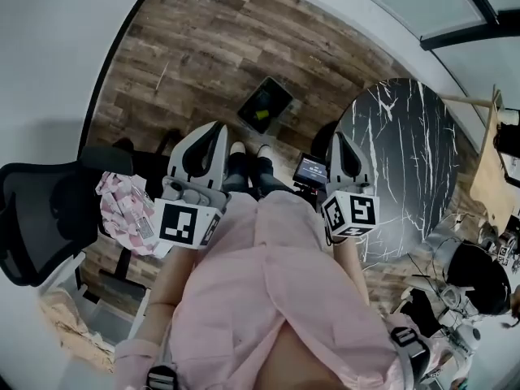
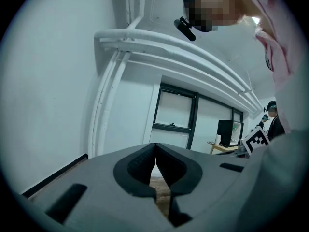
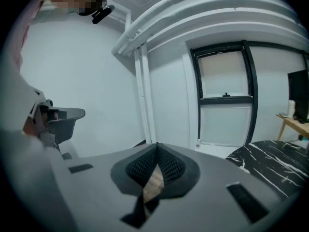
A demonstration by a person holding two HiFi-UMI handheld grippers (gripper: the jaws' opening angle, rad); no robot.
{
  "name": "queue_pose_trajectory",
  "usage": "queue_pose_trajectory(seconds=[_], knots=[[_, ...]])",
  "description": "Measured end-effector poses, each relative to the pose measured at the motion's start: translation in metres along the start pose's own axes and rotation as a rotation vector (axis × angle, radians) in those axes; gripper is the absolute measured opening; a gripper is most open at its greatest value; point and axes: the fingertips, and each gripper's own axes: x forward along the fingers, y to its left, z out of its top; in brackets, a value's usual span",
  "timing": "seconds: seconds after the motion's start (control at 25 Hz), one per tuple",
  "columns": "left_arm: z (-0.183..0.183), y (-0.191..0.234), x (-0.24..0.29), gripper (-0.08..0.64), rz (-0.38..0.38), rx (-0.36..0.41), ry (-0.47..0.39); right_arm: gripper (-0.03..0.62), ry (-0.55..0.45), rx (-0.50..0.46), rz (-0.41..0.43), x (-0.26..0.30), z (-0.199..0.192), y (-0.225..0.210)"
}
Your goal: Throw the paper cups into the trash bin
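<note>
A small black trash bin (image 1: 265, 104) stands on the wooden floor ahead of the person's feet, with something yellow-green inside. No paper cup shows in any view. My left gripper (image 1: 214, 127) is held close to the body, pointing toward the bin, its jaws closed tip to tip with nothing between them. My right gripper (image 1: 340, 136) hangs level with it on the right, also shut and empty. In the left gripper view the left gripper (image 2: 155, 147) faces a white wall and window. In the right gripper view the right gripper (image 3: 156, 147) points at the same wall.
A round black marble table (image 1: 406, 161) stands at the right, close to the right gripper. A black office chair (image 1: 49, 210) with a pink patterned cloth (image 1: 126, 214) is at the left. A wooden desk (image 1: 496, 169) and clutter lie at the far right.
</note>
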Motion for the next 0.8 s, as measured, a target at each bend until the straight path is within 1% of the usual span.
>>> queue_pose_trajectory(seconds=[0.16, 0.44, 0.6, 0.68, 0.8], knots=[[0.004, -0.004, 0.000, 0.018, -0.007, -0.009, -0.009, 0.029, -0.019, 0.015, -0.029, -0.016, 0.005, -0.009], [0.001, -0.013, -0.006, 0.018, -0.024, -0.033, -0.003, 0.029, -0.046, 0.042, -0.064, -0.044, 0.009, -0.016], [-0.003, -0.018, -0.007, 0.018, -0.037, -0.040, 0.007, 0.029, -0.030, 0.059, -0.047, -0.049, 0.001, -0.010], [-0.005, -0.020, -0.006, 0.018, -0.043, -0.038, 0.014, 0.029, -0.030, 0.046, -0.036, -0.048, 0.001, -0.005], [-0.010, -0.028, -0.005, 0.018, -0.062, -0.029, 0.028, 0.029, -0.057, 0.011, -0.016, -0.046, 0.011, 0.002]])
